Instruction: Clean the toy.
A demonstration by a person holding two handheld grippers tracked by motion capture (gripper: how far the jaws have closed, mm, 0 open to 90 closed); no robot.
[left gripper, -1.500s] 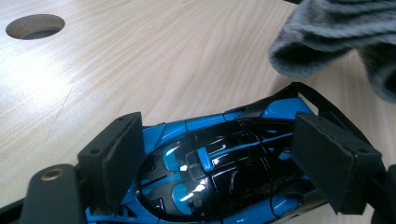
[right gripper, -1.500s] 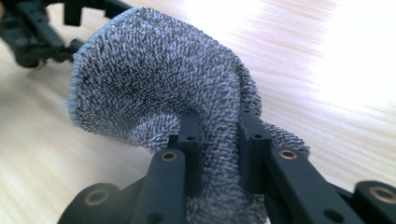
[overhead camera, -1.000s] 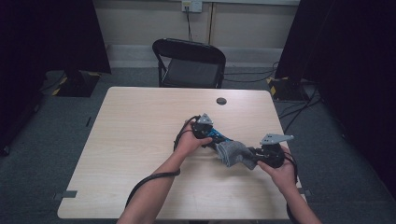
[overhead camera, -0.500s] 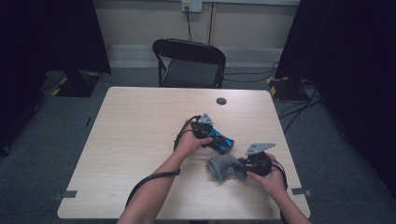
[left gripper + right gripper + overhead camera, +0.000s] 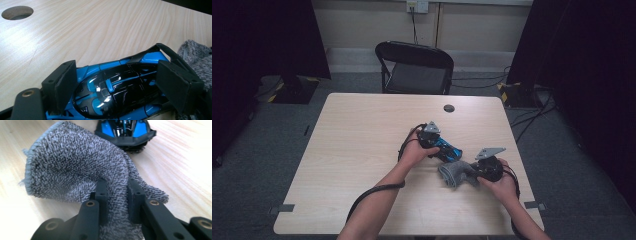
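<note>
A blue and black toy car (image 5: pixel 117 92) is being gripped across its body by the left gripper (image 5: pixel 116 82), whose two black jaws are pressing on either side of it; in the high view the car (image 5: pixel 447 150) is being held on the table (image 5: pixel 357 145) near the middle of its right half. A grey knitted cloth (image 5: pixel 82 167) is being pinched by the right gripper (image 5: pixel 117 192), the jaws being nearly closed with a bunched fold clamped between them. The cloth (image 5: pixel 457 174) is being held just beside the car's end, at the table's near right part, and it is lying close against the car without clear contact being shown.
</note>
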